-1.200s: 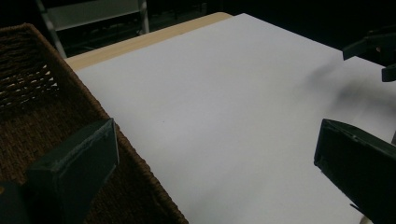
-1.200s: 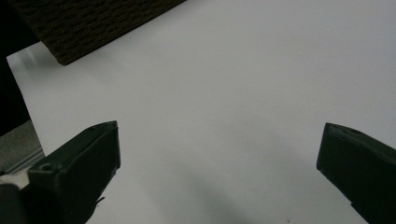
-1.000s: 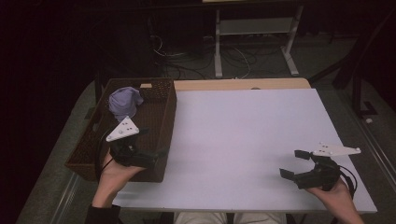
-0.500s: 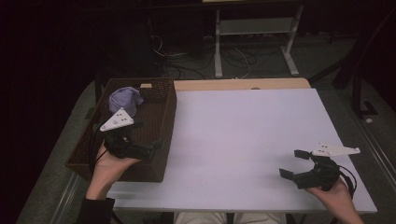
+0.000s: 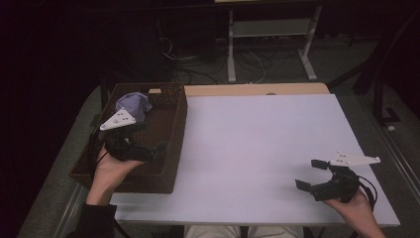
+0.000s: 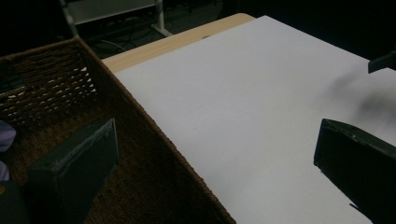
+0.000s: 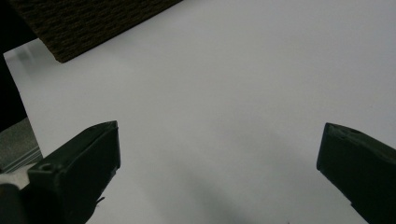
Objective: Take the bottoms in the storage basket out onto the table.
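Two hand-held grippers spread wide: left hand-held gripper (image 5: 157,147) over the basket (image 5: 176,129), right hand-held gripper (image 5: 308,174) above the table (image 5: 257,144)

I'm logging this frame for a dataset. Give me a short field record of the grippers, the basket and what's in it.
left gripper: open, holds nothing, over the basket's right side
right gripper: open, holds nothing, over the table's near right part
basket: brown, woven, at the table's left edge
cloth: pale purple, bunched at the basket's far end
table: white top, bare between the grippers
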`<state>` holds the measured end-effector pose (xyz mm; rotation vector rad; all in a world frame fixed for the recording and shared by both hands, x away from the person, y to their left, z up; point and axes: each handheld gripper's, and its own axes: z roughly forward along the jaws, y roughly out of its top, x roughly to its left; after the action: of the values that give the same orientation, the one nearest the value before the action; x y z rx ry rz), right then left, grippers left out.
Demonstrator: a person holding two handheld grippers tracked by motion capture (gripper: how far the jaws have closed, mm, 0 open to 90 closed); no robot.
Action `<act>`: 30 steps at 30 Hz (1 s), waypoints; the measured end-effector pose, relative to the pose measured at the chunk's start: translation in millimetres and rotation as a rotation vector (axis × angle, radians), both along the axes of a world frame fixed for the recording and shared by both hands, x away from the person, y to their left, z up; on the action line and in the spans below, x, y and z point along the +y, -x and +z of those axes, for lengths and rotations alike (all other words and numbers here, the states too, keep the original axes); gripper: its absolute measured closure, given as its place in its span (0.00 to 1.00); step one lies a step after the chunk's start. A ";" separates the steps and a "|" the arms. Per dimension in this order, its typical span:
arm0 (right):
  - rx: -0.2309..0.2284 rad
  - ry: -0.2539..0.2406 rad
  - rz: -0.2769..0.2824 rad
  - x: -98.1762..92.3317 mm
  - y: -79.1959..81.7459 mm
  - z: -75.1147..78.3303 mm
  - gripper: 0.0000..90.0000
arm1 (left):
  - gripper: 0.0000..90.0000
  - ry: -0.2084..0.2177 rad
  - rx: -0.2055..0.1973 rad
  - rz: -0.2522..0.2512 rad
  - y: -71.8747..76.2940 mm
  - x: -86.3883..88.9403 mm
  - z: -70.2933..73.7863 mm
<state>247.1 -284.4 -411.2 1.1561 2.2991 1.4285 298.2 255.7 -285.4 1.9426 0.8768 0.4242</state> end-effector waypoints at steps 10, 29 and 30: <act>-0.001 0.002 0.000 0.5 0.2 0.1 0.00 | 0.00 -0.006 -0.005 0.027 -10.4 6.5 12.4; -0.003 0.005 0.005 1.4 -0.2 -0.2 0.00 | 0.00 -0.018 0.013 0.110 -31.5 25.7 25.0; -0.002 0.005 0.005 1.4 -0.3 -0.2 0.00 | 0.00 -0.017 0.015 0.114 -32.7 26.2 25.2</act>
<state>247.4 -282.9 -411.5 1.1477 2.3040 1.4240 330.9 281.9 -260.2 1.9194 1.0001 0.4854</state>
